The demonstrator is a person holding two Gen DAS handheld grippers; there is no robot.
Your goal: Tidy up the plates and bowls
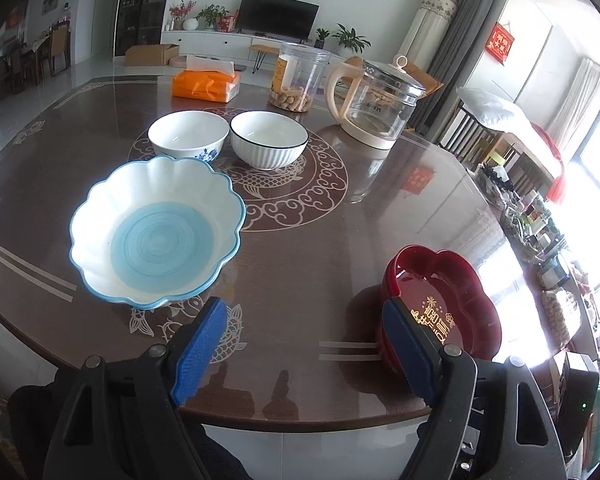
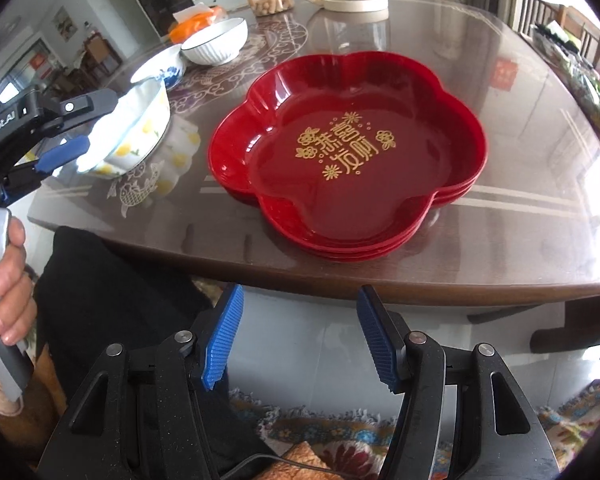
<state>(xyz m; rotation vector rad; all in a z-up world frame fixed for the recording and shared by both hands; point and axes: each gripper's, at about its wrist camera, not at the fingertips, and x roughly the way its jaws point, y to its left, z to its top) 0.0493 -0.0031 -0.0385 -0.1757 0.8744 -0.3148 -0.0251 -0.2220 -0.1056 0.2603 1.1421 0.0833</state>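
Red flower-shaped plates (image 2: 348, 160), stacked, glossy, gold lettering; left hand-held gripper (image 1: 304, 320) and right hand-held gripper (image 2: 300, 308) wide, empty.

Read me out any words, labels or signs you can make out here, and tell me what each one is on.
"恭喜发财", in gold, on the top plate of the red plates.
"RobotAI", only partly visible, in white on the left gripper body.
Red hanging sign on the wall: gold characters, too blurred to read.
Glass kettle: small dark print, too small to read.
Clear jar: yellow label, unreadable.
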